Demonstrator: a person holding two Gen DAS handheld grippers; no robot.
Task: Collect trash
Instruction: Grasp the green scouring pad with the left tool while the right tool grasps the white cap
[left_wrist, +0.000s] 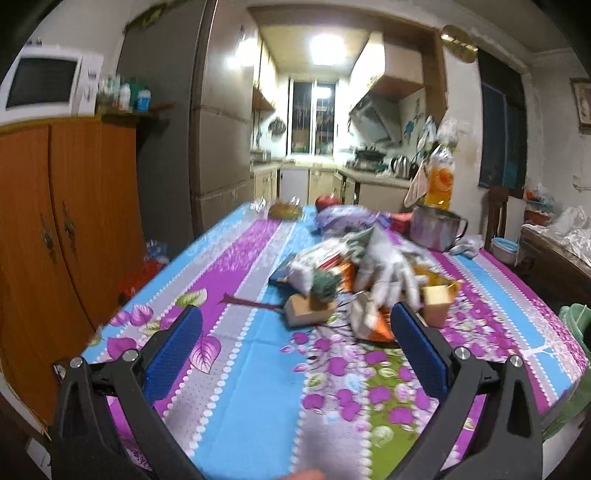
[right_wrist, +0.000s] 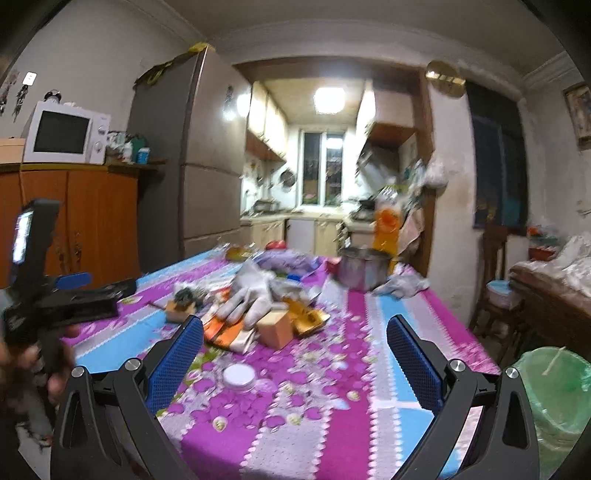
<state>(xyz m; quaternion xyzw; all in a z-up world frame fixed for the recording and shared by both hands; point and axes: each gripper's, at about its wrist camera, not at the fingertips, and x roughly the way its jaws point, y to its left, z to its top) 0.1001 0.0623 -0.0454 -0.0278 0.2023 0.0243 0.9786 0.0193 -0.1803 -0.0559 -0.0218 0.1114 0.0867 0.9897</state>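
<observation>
Hovering both grippers, left gripper and right gripper, spread wide and empty, you faced light, crinkly wrappers mid-table, best pinched by a loose edge.

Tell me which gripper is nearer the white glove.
Left. The left gripper hovers open just short of the glove, its right finger almost at the glove's fingertips. The right gripper is open too, farther back from the pile.

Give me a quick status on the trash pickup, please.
Left tongs open, empty. Right tongs open, empty, short of the trash pile. Green-lined bin off the table's right edge. Steel pot and bottle behind the pile.
</observation>
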